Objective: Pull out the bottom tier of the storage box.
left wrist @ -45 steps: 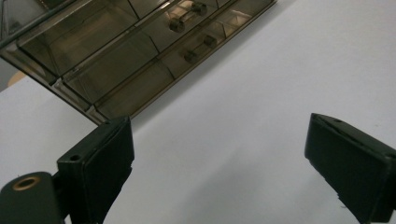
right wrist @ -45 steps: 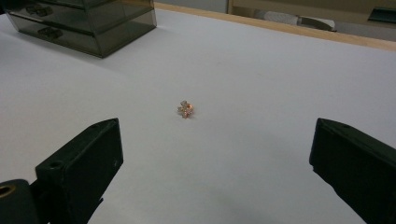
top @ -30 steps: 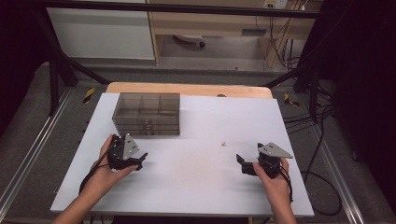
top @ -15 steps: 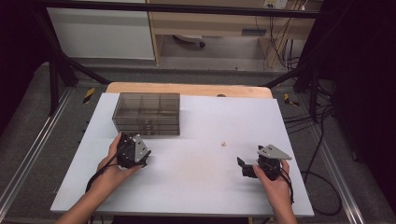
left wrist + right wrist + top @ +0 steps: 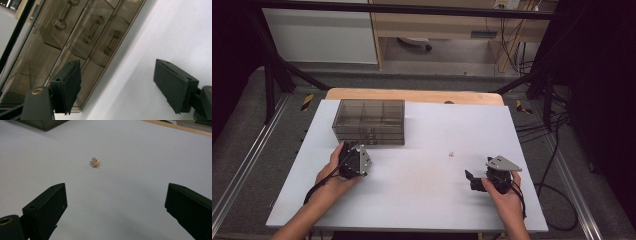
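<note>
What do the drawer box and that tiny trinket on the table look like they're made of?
Drawer box: likely smoky, see-through plastic, glossy; its dividers and drawer knobs show through the walls. Trinket: seemingly gold-toned metal with pale sparkly stones, shiny; too small to be sure.

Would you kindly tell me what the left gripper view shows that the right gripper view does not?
Left gripper view: the front of the smoky box close up, with three drawer handles, seen past the left tool. Its jaws have just been closing, with nothing between them. Right gripper view: a small gold trinket lying on the table ahead of the open right tool, and a wooden edge at the top right. Both: the white table, part of the box, and a pair of empty black jaws.
</note>
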